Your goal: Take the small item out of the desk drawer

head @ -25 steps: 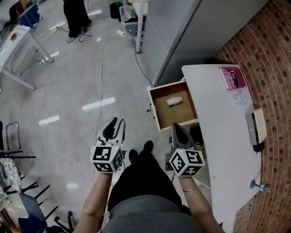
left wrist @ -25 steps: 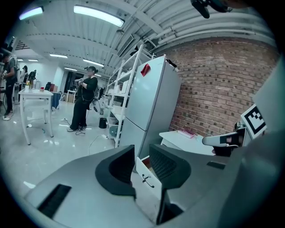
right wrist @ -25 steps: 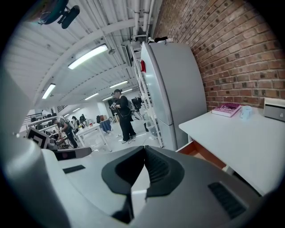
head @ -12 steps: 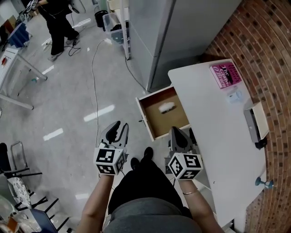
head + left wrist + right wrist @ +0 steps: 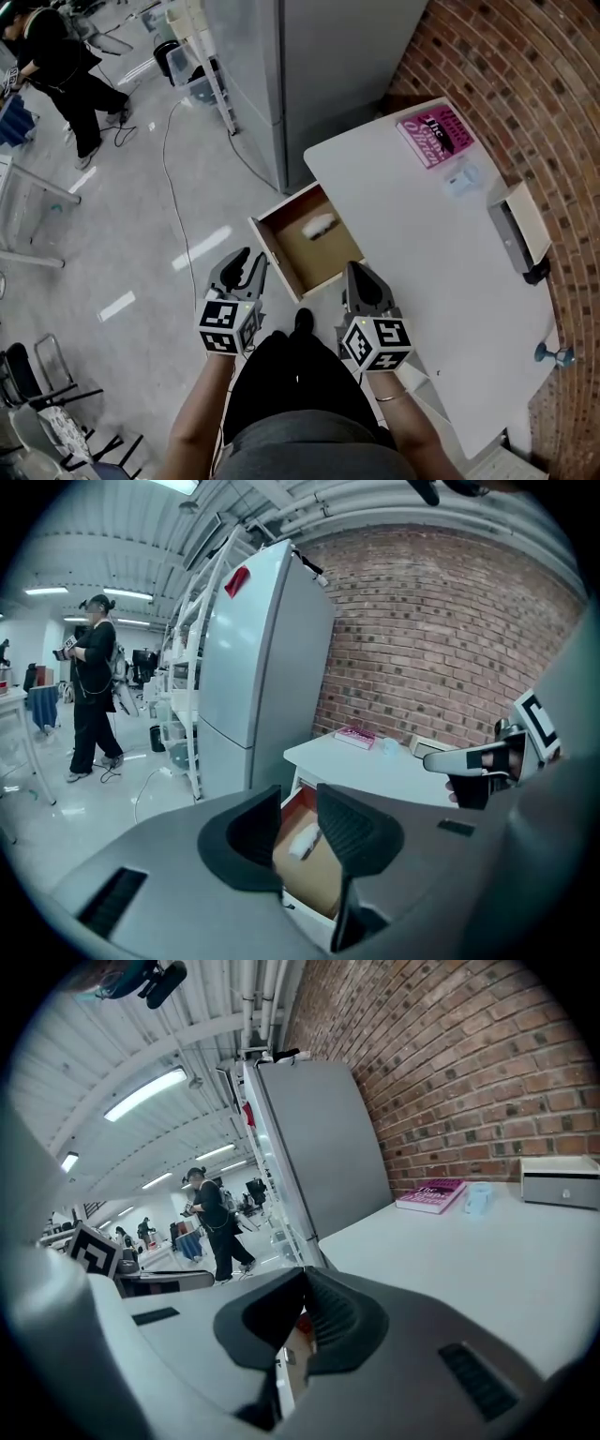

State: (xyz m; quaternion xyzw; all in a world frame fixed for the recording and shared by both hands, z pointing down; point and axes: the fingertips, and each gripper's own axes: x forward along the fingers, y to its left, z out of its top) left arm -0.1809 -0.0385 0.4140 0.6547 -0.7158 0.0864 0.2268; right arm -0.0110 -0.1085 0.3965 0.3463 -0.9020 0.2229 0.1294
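The desk drawer [image 5: 330, 260] stands pulled out from the white desk [image 5: 422, 244], brown inside. A small white item [image 5: 317, 225] lies on its floor near the back. My left gripper [image 5: 246, 262] hovers just left of the drawer's front panel; its jaws have just been opening and nothing is between them. In the left gripper view the gripper [image 5: 298, 803] frames the drawer [image 5: 319, 878] and the item [image 5: 305, 841]. My right gripper [image 5: 356, 274] is at the drawer's near right corner, over the desk edge, shut and empty, as its own view [image 5: 302, 1279] shows.
A tall grey cabinet [image 5: 309, 66] stands behind the drawer. On the desk lie a pink book [image 5: 434, 137], a small pale container [image 5: 459, 176] and a white box [image 5: 517, 223]. A brick wall [image 5: 553, 84] runs along the right. A person [image 5: 52, 66] stands far left.
Both grippers have moved forward toward the drawer, which now lies closer to them and further left in the head view. The left jaws stand a little wider.
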